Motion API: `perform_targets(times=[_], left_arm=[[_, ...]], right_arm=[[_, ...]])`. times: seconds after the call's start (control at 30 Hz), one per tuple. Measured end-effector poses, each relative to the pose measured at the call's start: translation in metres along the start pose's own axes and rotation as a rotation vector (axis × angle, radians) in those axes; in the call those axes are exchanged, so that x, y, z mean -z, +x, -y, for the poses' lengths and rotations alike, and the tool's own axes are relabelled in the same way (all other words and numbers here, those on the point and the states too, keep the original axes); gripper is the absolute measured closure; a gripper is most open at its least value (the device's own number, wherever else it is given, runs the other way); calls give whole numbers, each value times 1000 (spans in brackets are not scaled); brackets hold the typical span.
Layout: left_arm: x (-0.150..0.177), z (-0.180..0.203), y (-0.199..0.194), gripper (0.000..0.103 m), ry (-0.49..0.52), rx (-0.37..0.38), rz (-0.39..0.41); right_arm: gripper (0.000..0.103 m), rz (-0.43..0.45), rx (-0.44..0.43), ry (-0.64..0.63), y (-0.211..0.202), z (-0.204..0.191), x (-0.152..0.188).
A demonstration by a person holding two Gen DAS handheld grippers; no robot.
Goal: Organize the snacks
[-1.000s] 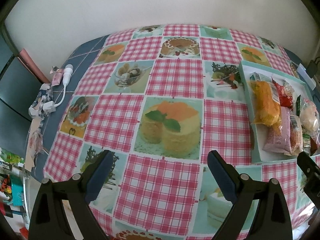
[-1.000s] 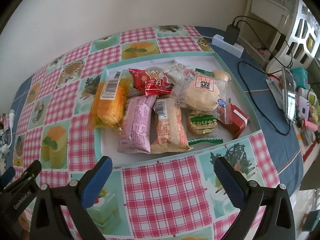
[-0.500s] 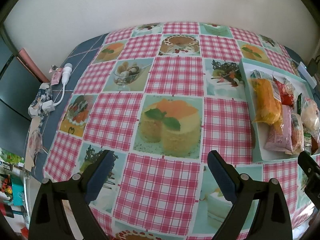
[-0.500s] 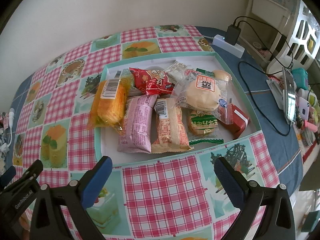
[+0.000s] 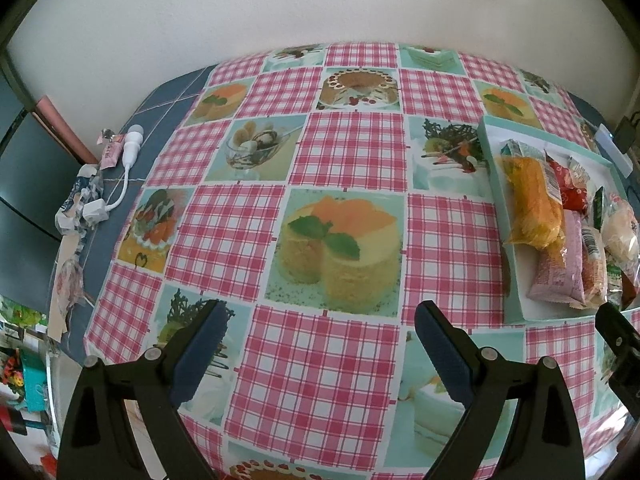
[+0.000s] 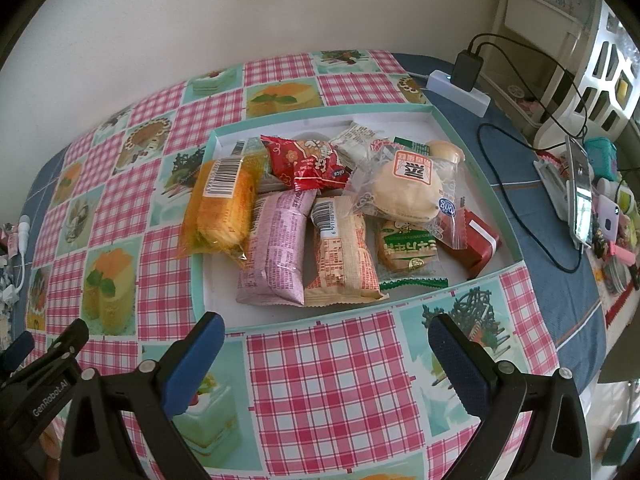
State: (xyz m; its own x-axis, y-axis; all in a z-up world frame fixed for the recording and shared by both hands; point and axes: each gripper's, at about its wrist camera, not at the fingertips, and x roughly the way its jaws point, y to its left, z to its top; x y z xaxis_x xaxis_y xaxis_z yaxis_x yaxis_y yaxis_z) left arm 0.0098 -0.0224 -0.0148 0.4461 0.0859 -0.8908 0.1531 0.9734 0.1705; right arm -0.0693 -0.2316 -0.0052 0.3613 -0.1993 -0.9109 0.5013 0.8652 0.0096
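Crinkly plastic film wraps nearly every snack, and they all lie heaped in the shallow teal-rimmed tray [image 6: 218, 136] that fills the middle of the right wrist view, on the counter [image 6: 328, 392] with its pink checked cloth. The orange cake pack [image 6: 220, 212] lies at the left of the heap, the pink pack [image 6: 276, 252] and the beige pack [image 6: 340, 256] side by side below centre. The red packet [image 6: 310, 162] sits toward the top, and the clear-bagged bun [image 6: 404, 192] rests partly over the green cookie pack [image 6: 404, 252] and beside the red box [image 6: 476, 242] at the right.

I judge these things light and soft. The film is probably slippery, and the cakes and the bun would crush under a hard squeeze. The safest hold, I think, is across the short width of a pack at its middle, or on a sealed end seam; only the box looks stiff.

The right hand-held gripper [image 6: 326, 354] hangs low in the frame above bare cloth just in front of the tray, tilted steeply down, its blue pads wide apart with nothing between them. The left hand-held gripper [image 5: 316, 348] has the same tilt, also spread and empty, with the tray at the right edge of its view.
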Motion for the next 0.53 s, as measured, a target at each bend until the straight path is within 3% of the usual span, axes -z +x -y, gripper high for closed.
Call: perform_targets(times=[0.53], left_arm=[[1, 1, -4, 8, 6, 16, 25]], right_arm=[[0, -1, 0, -1, -1, -1, 0]])
